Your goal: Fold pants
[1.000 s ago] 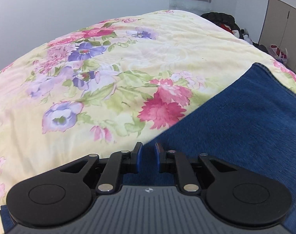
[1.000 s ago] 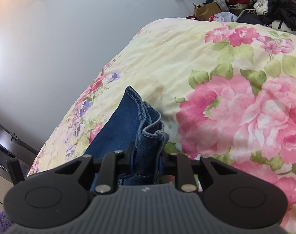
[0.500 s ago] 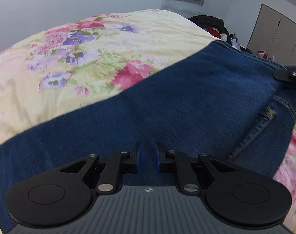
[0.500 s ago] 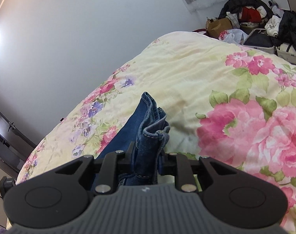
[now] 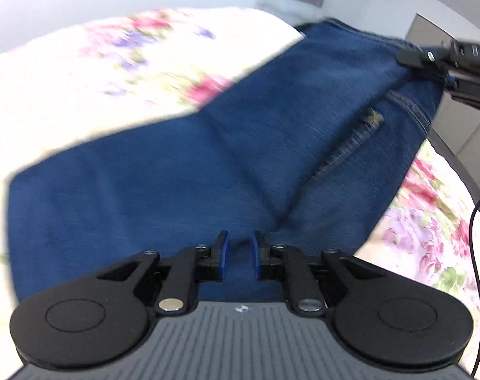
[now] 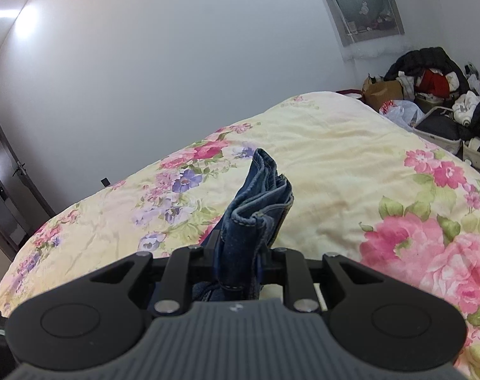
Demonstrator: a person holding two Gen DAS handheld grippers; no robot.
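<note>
Blue denim pants (image 5: pixel 227 164) hang stretched in the air above the floral bedspread (image 5: pixel 81 88). My left gripper (image 5: pixel 239 253) is shut on one end of the pants, denim pinched between its blue pads. My right gripper (image 6: pixel 238 253) is shut on the bunched waistband (image 6: pixel 255 209), whose folded layers stick up between its fingers. In the left wrist view the right gripper (image 5: pixel 449 63) shows at the upper right, clamped on the far edge of the pants near a stitched pocket (image 5: pixel 360 139).
The bed with its floral cover (image 6: pixel 350 164) fills the space below. A pile of clothes and bags (image 6: pixel 430 95) lies beyond the far corner of the bed. A white wall (image 6: pixel 176 63) stands behind, a dark door (image 6: pixel 2 190) at left.
Both grippers have risen with the pants. The denim has lifted off the bed and now spans the left wrist view; the right view tilted up toward the wall.
</note>
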